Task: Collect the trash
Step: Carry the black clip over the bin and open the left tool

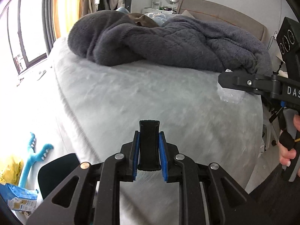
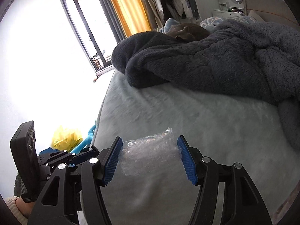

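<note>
A crumpled piece of clear bubble wrap (image 2: 150,152) lies on the light grey bed sheet (image 2: 206,123). My right gripper (image 2: 150,158) is open, its blue pads (image 2: 112,161) on either side of the wrap, the left pad touching it. In the left wrist view the right gripper (image 1: 225,80) sits over the same wrap (image 1: 229,95) at the right. My left gripper (image 1: 149,150) is shut on a flat black object (image 1: 149,144) and hovers over the sheet (image 1: 140,93).
A dark grey fleece blanket (image 2: 215,61) is heaped across the far half of the bed, with a cat (image 2: 189,31) lying behind it. On the floor left of the bed are a yellow bag (image 2: 65,136), a teal toy (image 1: 35,153) and a blue package (image 1: 20,196).
</note>
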The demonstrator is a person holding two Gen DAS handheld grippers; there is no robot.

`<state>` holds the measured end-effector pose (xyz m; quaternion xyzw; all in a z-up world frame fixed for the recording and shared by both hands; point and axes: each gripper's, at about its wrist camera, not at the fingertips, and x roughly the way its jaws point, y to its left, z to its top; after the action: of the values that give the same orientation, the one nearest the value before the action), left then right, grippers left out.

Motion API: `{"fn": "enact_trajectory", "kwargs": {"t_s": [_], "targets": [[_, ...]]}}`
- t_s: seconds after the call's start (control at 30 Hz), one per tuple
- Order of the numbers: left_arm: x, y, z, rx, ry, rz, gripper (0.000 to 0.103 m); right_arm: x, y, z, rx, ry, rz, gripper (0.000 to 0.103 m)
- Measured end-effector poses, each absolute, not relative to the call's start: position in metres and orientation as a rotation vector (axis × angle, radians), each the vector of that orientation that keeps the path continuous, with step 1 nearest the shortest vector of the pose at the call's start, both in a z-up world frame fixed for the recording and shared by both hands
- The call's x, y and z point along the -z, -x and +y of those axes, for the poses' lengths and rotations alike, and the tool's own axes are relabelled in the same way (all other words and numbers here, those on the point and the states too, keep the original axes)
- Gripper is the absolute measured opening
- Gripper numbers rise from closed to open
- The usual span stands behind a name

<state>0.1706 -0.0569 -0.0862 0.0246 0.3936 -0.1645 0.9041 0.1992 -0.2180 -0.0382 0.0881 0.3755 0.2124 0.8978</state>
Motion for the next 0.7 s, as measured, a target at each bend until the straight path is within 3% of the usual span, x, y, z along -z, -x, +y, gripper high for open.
{"fn": "enact_trajectory", "kwargs": {"t_s": [0.7], "targets": [[0.123,-0.139,0.094,0.071,0.091,0.864,0.022,0.036,-0.186,-0.054,-0.620,-0.043,0.802,0.062]]}}
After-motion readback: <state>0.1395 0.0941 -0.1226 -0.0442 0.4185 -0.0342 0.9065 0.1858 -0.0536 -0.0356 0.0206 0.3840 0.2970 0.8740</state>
